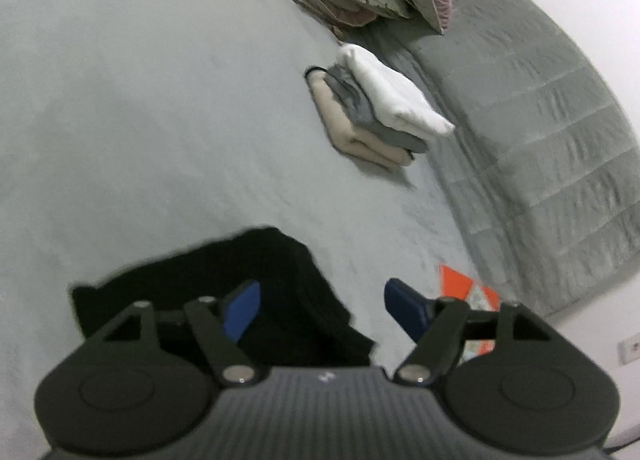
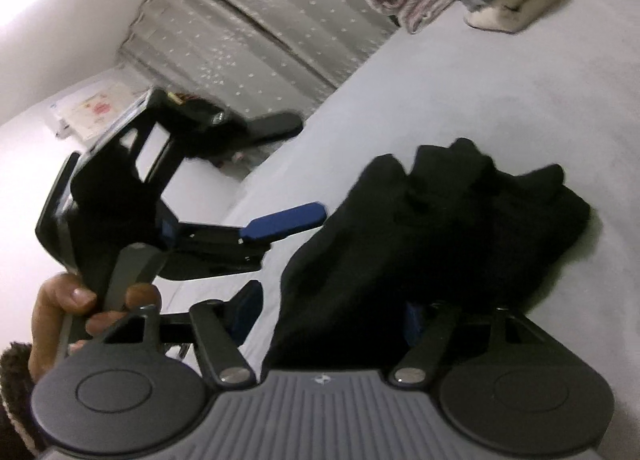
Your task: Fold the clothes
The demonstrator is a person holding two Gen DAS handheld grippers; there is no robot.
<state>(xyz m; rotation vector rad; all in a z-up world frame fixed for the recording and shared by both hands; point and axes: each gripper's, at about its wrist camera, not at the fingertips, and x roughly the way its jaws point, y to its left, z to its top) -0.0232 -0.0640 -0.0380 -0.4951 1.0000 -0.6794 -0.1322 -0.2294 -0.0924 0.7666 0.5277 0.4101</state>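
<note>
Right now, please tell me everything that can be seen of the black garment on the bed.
The black garment is a dark, soft, matte cloth, bunched in thick folds, not flat or neatly folded. It lies on the pale grey bed sheet, well apart from the stack of folded clothes. In the right wrist view it spreads between the fingers of the right gripper and hides part of them. The left gripper is open just above its edge. No print or buttons show.
</note>
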